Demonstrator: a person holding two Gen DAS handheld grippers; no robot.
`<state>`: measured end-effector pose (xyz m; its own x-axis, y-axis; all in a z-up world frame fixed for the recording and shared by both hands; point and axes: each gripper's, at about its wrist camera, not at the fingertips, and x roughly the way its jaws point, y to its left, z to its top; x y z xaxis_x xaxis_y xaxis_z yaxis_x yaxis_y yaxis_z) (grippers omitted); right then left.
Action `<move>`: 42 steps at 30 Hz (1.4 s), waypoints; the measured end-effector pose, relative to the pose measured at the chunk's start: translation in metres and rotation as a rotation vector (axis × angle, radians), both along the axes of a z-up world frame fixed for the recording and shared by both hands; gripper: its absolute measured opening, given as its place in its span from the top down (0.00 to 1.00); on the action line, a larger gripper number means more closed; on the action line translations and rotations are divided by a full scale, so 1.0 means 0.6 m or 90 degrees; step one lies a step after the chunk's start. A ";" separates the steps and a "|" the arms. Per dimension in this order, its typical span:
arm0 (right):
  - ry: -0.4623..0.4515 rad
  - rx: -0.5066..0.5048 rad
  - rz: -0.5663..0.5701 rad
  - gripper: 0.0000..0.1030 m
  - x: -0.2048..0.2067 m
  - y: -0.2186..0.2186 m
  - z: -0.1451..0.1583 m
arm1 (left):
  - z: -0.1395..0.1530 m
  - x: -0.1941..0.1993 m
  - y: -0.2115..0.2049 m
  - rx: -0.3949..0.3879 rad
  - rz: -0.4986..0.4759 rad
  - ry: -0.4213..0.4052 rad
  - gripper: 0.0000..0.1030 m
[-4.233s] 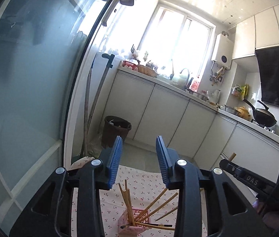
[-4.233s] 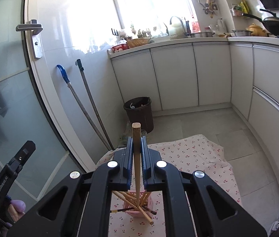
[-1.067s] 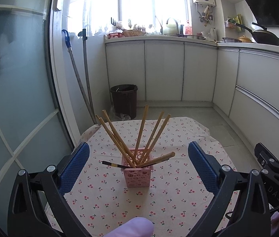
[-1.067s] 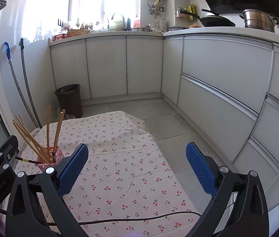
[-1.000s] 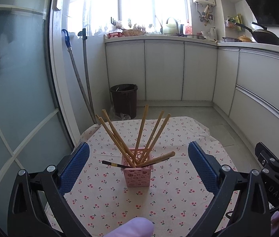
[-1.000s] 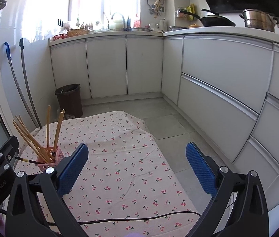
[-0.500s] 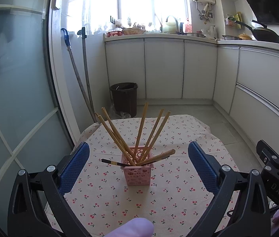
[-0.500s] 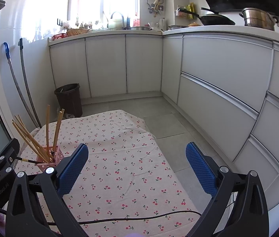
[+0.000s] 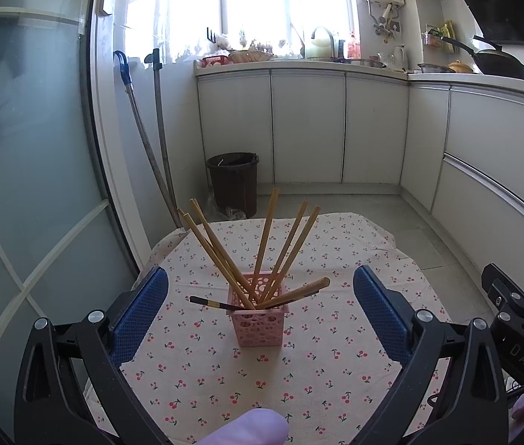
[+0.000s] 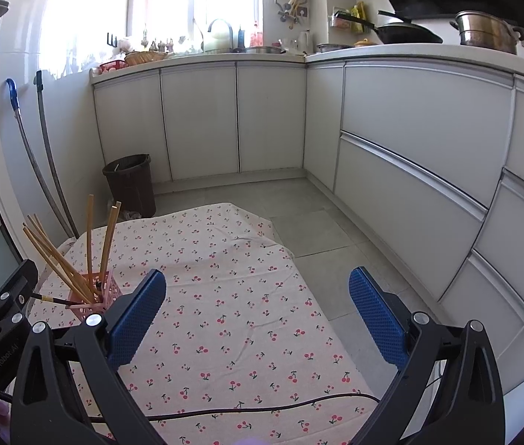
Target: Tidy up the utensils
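- Altogether, one pink perforated holder point(image 9: 260, 314) stood on the cherry-print cloth point(image 9: 321, 378), directly ahead of the left hand-held gripper point(image 9: 260, 307) and between its two blue pads; in the right wrist view the same holder point(image 10: 95, 294) sat far to the left, partly behind the left pad.
- Seven wooden chopsticks point(image 9: 264, 241) were in it: six fanned upward, three leaning left and three leaning right or near upright; one lay low, pointing right over the rim; an eighth stick, a dark one with a pale band point(image 9: 211, 303), stuck out sideways to the left.
- Both tools were empty; the left hand-held gripper had its jaws spread wide, touching nothing; the right hand-held gripper point(image 10: 258, 311) likewise stood wide apart over bare cloth, well apart from the holder.
- One black cable point(image 10: 247, 408) ran across the near edge of the cloth.
- One dark bin point(image 9: 234, 181) stood beyond the cloth by the white cabinets point(image 9: 306, 129); two long-handled tools point(image 9: 150, 137) leaned beside the glass door point(image 9: 28, 170).
- A fingertip point(image 9: 250, 428) intruded at the bottom edge of the left view.
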<state>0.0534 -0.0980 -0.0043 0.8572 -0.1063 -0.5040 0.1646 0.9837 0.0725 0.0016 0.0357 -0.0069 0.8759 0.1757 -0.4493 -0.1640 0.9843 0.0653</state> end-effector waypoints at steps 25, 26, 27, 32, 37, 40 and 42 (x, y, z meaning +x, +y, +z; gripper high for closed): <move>0.006 0.003 -0.001 0.06 0.002 -0.003 -0.004 | -0.006 0.003 0.002 0.000 0.005 0.014 0.07; 0.006 0.003 -0.001 0.06 0.002 -0.003 -0.004 | -0.006 0.003 0.002 0.000 0.004 0.014 0.07; 0.005 0.002 -0.001 0.06 0.002 -0.003 -0.004 | -0.006 0.003 0.002 0.000 0.005 0.014 0.07; 0.006 0.002 -0.001 0.06 0.002 -0.003 -0.005 | -0.006 0.003 0.002 0.000 0.004 0.014 0.07; 0.008 0.003 0.000 0.06 0.003 -0.004 -0.005 | -0.007 0.003 0.004 0.002 0.005 0.014 0.07; 0.008 0.003 0.001 0.06 0.003 -0.004 -0.006 | -0.007 0.003 0.005 0.001 0.006 0.014 0.07; 0.008 0.003 0.001 0.06 0.003 -0.004 -0.007 | -0.007 0.003 0.005 0.001 0.006 0.014 0.07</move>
<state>0.0554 -0.1003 -0.0083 0.8509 -0.1020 -0.5153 0.1637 0.9836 0.0757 0.0033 0.0385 -0.0112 0.8641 0.1855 -0.4678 -0.1724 0.9825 0.0713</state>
